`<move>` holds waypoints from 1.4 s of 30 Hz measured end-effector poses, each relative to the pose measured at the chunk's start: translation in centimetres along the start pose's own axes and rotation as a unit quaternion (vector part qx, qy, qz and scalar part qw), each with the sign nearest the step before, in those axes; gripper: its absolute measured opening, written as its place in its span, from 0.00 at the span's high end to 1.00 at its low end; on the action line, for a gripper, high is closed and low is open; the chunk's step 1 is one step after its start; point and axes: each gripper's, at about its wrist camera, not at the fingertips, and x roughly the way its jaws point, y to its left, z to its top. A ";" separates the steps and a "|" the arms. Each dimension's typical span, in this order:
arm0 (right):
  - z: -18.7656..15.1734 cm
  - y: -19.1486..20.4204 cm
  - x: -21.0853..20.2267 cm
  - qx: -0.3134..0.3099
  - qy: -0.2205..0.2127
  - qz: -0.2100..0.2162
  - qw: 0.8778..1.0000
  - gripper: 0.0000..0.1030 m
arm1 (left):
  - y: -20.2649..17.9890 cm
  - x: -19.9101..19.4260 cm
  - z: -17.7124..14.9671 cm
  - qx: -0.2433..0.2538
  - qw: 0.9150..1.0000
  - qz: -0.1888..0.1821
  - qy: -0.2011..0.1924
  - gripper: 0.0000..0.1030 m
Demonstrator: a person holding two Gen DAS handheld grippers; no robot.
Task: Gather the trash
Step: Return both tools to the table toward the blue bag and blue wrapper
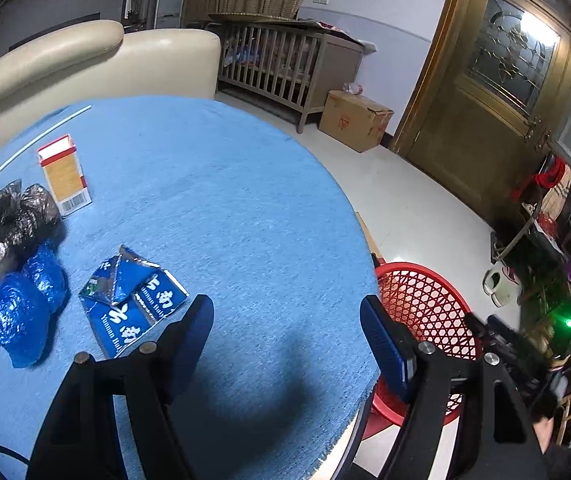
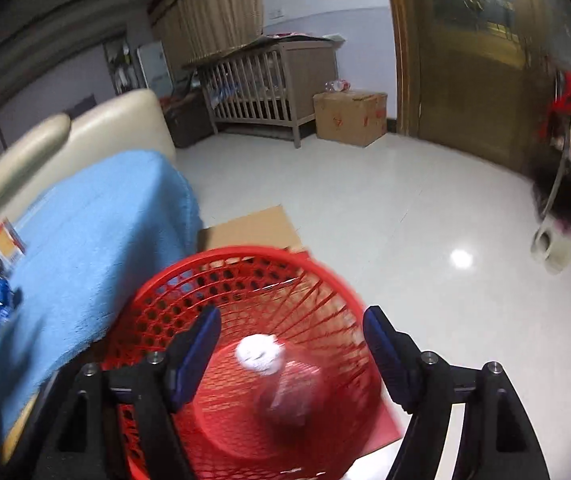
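My left gripper (image 1: pixel 287 328) is open and empty above the blue tablecloth (image 1: pixel 221 200). To its left lie a torn blue wrapper (image 1: pixel 131 300), crumpled blue plastic (image 1: pixel 21 304), a black plastic bag (image 1: pixel 13 220) and a small red-and-tan box (image 1: pixel 65 176). My right gripper (image 2: pixel 291 340) is open above the red mesh basket (image 2: pixel 245 280), which stands on the floor beside the table. A blurred clear bottle with a white cap (image 2: pixel 281 384) is inside the basket, between and below the fingers, apart from them. The basket also shows in the left wrist view (image 1: pixel 425 312).
A beige sofa (image 1: pixel 85 64) stands behind the table. A flat cardboard sheet (image 2: pixel 253 228) lies on the floor under the basket. A wooden crib (image 2: pixel 269 80), a cardboard box (image 2: pixel 349 116) and a wooden door (image 1: pixel 497 80) stand further back. White tiled floor (image 2: pixel 405 220) lies between.
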 end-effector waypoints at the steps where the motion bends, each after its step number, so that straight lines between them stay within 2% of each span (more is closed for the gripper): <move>1: -0.2 0.4 0.5 0.004 0.004 0.004 1.000 0.26 | 0.1 -0.1 0.0 -0.001 1.000 0.001 0.000 0.26; 4: -0.4 1.8 2.3 0.011 0.006 0.025 1.000 0.26 | 0.7 -0.6 -0.1 -0.001 1.000 0.010 -0.001 0.26; 12: 1.3 3.8 5.8 -0.020 -0.020 0.021 0.999 0.26 | 3.5 -2.0 -0.4 -0.030 0.999 0.036 -0.011 0.26; 15: 2.1 4.2 6.9 -0.027 -0.013 0.026 0.999 0.26 | 4.9 -2.8 -0.7 -0.043 0.998 0.048 -0.016 0.26; 20: 2.3 3.9 5.1 -0.032 -0.017 0.023 0.999 0.26 | 8.7 -4.9 -1.4 -0.089 0.992 0.085 -0.033 0.26; 24: 3.4 4.4 1.8 -0.032 -0.045 0.024 0.998 0.26 | 12.7 -6.7 -2.7 -0.127 0.983 0.125 -0.044 0.23; 28: 5.2 7.1 -1.0 -0.055 -0.067 0.066 0.994 0.24 | 16.0 -7.8 -4.4 -0.165 0.974 0.152 -0.045 0.23; 31: 5.8 11.6 -2.1 -0.103 -0.057 0.124 0.985 0.19 | 17.4 -8.3 -5.2 -0.187 0.968 0.161 -0.046 0.23; 33: 5.6 15.2 -2.1 -0.142 -0.032 0.168 0.975 0.18 | 18.1 -8.8 -6.0 -0.199 0.964 0.167 -0.047 0.23; 34: 5.4 17.6 -1.9 -0.165 -0.013 0.201 0.966 0.18 | 18.5 -9.0 -6.2 -0.203 0.964 0.168 -0.048 0.23; 36: 4.9 21.4 -1.2 -0.202 0.016 0.240 0.949 0.18 | 19.0 -9.1 -6.6 -0.211 0.962 0.168 -0.048 0.23; 39: 3.9 26.9 0.4 -0.257 0.048 0.274 0.926 0.18 | 19.3 -9.5 -7.0 -0.216 0.960 0.170 -0.049 0.23; 42: 3.4 30.7 2.6 -0.275 0.086 0.292 0.912 0.18 | 20.0 -10.0 -7.5 -0.223 0.958 0.170 -0.054 0.23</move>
